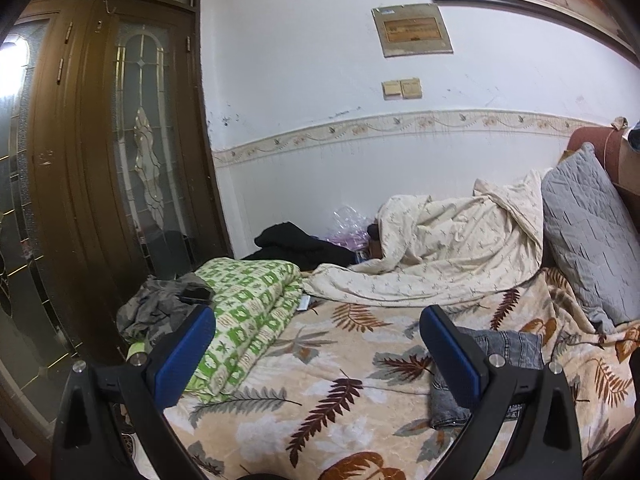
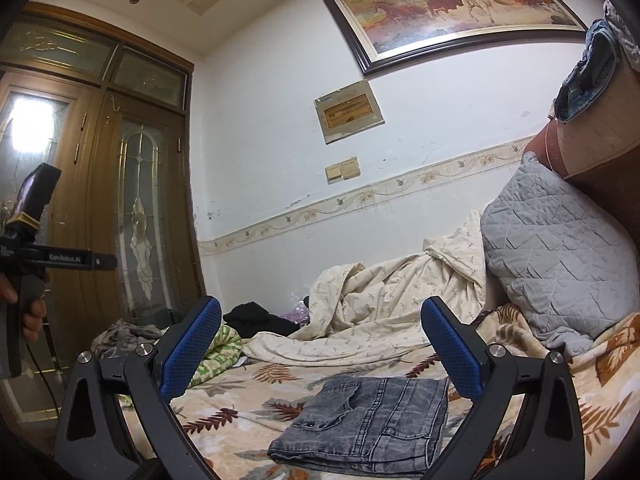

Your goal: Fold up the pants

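1. One pair of grey denim pants (image 2: 368, 424) lies folded into a compact rectangle on the leaf-print blanket (image 2: 248, 412), flat, with a pocket and seams facing up
2. The right gripper (image 2: 320, 348) hangs above the bed with its two blue pads (image 2: 192, 348) spread wide and nothing between them; the pants lie below, between the two fingers in the right wrist view
3. The left gripper (image 1: 316, 356) is likewise wide open and empty; in its view the pants (image 1: 500, 360) show partly behind its right-hand finger
4. In the right wrist view the left gripper appears at the left edge, gripped by one hand (image 2: 28, 304)
5. One green-and-white folded quilt (image 1: 248, 312) sits at the blanket's left edge, with one dark phone (image 1: 196, 294) just beside it on a crumpled grey garment (image 1: 156, 308)
6. One cream duvet (image 1: 440, 256) is heaped against the wall, and one grey quilted pillow (image 1: 588, 232) leans at the headboard
7. One black garment (image 1: 296, 244) lies near the wall
8. Two framed pieces hang on the wall: one horse painting (image 2: 452, 4) and one smaller plaque (image 2: 348, 110); two switches (image 2: 342, 169) sit below
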Tool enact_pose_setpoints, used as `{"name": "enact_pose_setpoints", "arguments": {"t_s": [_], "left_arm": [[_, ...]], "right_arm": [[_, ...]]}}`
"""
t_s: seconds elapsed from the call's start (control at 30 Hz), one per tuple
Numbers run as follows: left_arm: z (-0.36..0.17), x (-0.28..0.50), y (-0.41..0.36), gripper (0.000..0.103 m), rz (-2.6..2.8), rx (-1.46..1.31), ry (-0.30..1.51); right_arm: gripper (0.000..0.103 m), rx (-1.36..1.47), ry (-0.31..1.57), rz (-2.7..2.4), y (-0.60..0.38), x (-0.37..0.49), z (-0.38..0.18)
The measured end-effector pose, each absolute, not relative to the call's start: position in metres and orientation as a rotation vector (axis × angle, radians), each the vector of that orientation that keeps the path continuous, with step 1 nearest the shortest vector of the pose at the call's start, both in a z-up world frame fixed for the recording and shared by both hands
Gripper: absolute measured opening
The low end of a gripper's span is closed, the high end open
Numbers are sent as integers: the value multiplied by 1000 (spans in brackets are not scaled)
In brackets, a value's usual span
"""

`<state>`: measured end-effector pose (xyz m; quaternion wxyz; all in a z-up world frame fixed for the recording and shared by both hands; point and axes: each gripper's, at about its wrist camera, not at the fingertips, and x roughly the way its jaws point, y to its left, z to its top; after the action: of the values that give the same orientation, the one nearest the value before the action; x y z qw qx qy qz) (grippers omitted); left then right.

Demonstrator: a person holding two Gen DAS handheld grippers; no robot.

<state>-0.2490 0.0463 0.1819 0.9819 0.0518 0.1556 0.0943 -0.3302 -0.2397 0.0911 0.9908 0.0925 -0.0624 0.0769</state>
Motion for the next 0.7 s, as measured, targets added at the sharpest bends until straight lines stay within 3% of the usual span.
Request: {"name": "enact_pose_setpoints", "arguments": {"t_s": [0.7], "left_arm": [[168, -234, 53, 103, 175, 89, 358]], "right_arm": [[101, 121, -61, 168, -210, -309, 83]]}}
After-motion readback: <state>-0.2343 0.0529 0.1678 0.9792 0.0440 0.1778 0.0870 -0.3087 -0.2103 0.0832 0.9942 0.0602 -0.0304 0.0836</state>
